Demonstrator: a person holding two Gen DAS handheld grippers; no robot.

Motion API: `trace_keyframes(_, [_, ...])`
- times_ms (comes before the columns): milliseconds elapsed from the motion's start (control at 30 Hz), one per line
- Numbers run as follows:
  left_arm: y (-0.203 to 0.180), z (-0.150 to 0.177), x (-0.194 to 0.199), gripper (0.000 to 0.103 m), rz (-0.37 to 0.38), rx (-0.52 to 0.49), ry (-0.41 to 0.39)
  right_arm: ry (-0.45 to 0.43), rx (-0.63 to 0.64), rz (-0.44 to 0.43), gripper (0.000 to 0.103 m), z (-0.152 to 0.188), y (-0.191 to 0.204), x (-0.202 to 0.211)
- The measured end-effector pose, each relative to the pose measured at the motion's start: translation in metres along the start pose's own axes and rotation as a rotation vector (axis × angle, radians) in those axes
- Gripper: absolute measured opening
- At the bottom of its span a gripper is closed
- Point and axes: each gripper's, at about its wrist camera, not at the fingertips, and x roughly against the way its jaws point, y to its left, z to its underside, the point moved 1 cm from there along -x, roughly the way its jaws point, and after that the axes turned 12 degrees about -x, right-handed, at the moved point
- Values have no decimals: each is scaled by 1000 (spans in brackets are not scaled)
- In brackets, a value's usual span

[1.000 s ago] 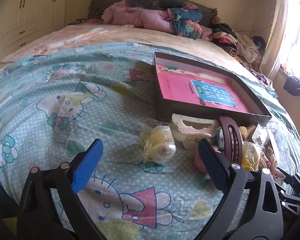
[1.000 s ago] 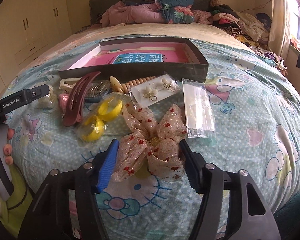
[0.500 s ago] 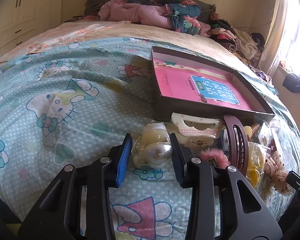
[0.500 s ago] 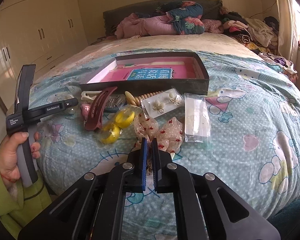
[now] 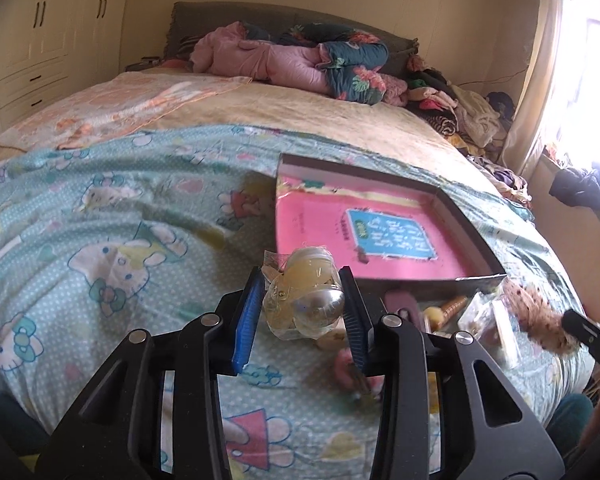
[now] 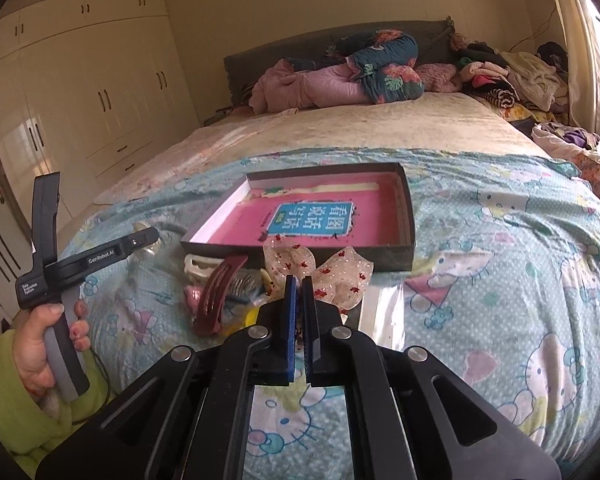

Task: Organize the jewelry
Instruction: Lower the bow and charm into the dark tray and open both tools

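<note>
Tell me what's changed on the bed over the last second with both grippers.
The left gripper closed on the clear packet and lifted it. The right gripper shut on the spotted bow and raised it toward the box. The maroon hair clip and box stayed put.

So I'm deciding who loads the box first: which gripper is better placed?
Probably the right gripper: its bow hangs right at the box front wall. The left gripper holds its bagged clips beside the corner.

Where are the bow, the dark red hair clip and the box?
bow (image 6: pixel 342 270): right wrist view, right loop.
dark red hair clip (image 6: pixel 216 296): right wrist view, middle.
box (image 6: pixel 406 220): right wrist view, right wall.
</note>
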Motion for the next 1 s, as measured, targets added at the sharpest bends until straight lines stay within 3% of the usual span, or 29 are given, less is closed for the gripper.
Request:
trace_keyframes(300, [-19,-28,-20,30,23,-46,-12,-45,21,22,3,-53,-3,-33])
trace_keyframes(567, [-32,-48,-62,30,34,-64,8,-23,-8,12,3,-93,-24,-83])
trace_keyframes(833, [-36,-48,-115,30,22,-82,84,18,-18,67,3,-99,-48,-135])
trace_keyframes(1000, [-35,-43,-128,30,9,-83,108,43,-27,86,3,-89,-56,-149])
